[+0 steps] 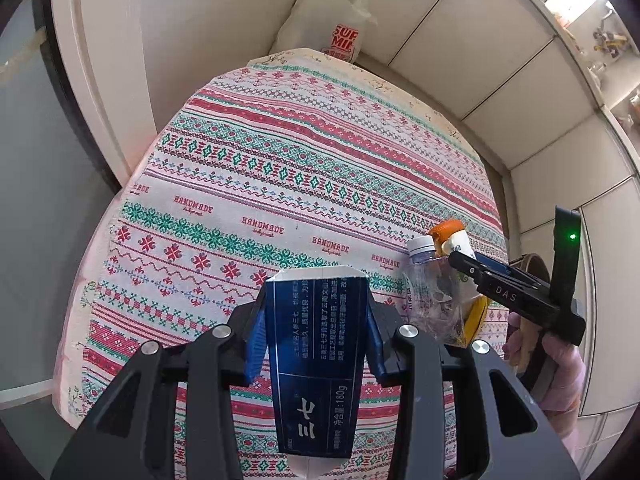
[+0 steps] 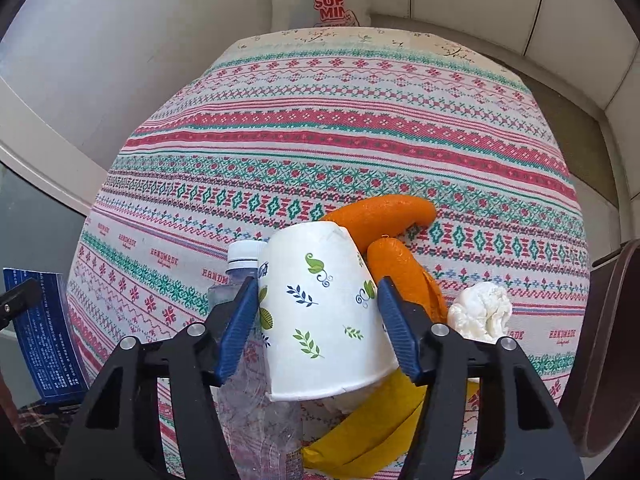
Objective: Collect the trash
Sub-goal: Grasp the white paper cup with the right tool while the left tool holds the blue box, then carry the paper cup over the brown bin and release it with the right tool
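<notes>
Two handheld grippers collecting trash over a round table with a patterned cloth.

The left gripper (image 1: 316, 336) is clamped on a dark blue box (image 1: 316, 360), held above the cloth (image 1: 280, 152). The right gripper (image 2: 318, 328) has a white paper cup (image 2: 320, 312) between its blue pads, which meet the cup's sides. The cup lies tipped among a clear bottle (image 2: 244, 276), orange peel (image 2: 384, 216), a yellow peel (image 2: 372, 432) and a crumpled tissue (image 2: 480, 316). A white plastic bag (image 2: 320, 0) stands behind the table's far edge.

Bright soft daylight; sharp; fisheye-warped, dark corners.
</notes>
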